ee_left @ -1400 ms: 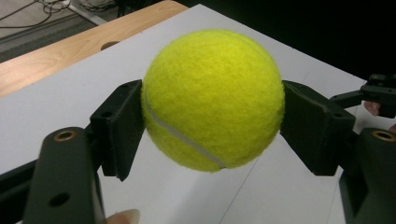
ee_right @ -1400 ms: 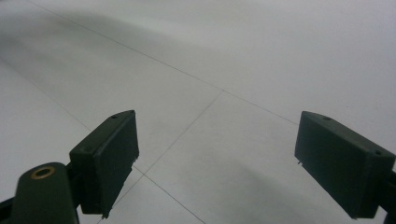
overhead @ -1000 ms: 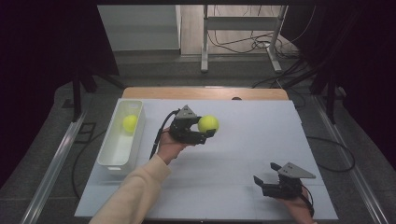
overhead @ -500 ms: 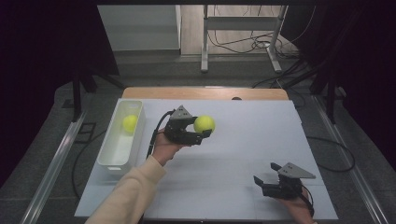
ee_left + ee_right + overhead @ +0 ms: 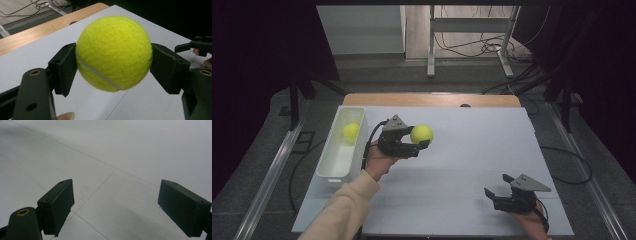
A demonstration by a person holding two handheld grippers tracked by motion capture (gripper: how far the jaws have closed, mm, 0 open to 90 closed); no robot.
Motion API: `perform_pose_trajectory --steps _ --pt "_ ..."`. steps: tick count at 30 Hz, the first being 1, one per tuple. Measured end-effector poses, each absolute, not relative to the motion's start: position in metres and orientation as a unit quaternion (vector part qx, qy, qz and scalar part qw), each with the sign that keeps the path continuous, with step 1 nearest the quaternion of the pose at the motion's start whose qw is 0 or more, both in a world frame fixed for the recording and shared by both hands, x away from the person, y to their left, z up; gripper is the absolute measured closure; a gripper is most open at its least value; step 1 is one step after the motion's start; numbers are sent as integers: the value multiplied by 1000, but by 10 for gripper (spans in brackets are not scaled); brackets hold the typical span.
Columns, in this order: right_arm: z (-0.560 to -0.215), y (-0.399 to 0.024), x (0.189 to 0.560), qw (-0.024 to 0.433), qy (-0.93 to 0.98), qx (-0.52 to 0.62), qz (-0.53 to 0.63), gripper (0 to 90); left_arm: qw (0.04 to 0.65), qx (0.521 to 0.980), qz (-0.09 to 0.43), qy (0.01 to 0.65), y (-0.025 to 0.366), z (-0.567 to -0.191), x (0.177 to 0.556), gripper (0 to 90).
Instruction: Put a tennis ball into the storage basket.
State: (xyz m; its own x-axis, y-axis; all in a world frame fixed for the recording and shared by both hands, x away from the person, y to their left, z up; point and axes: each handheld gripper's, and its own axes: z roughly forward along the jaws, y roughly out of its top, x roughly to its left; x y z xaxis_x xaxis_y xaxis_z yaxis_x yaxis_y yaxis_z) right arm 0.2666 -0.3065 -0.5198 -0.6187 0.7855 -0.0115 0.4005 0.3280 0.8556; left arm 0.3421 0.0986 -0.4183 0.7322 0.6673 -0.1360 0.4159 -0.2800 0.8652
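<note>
White table (image 5: 462, 150), dark room; left jaws clamp tennis ball (image 5: 113, 52), right jaws spread.

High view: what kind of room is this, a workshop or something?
Probably a lab set up for recording. A white-topped table stands among black curtains, loose cables trail over the floor, and a person works with camera-fitted grippers: the left gripper holds a tennis ball.

Left gripper (image 5: 421, 144) clamps tennis ball (image 5: 422, 134) above table (image 5: 472, 150); second ball (image 5: 351, 131) in bin (image 5: 332, 167).
</note>
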Motion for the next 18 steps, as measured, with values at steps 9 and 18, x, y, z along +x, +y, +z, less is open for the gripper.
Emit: perform_pose_trajectory --steps 9,18 --pt "-520 -307 266 221 785 378 438 143 491 786 138 349 112 -418 337 263" --pt "-520 -307 266 222 785 379 436 143 491 782 142 356 123 -419 333 263"
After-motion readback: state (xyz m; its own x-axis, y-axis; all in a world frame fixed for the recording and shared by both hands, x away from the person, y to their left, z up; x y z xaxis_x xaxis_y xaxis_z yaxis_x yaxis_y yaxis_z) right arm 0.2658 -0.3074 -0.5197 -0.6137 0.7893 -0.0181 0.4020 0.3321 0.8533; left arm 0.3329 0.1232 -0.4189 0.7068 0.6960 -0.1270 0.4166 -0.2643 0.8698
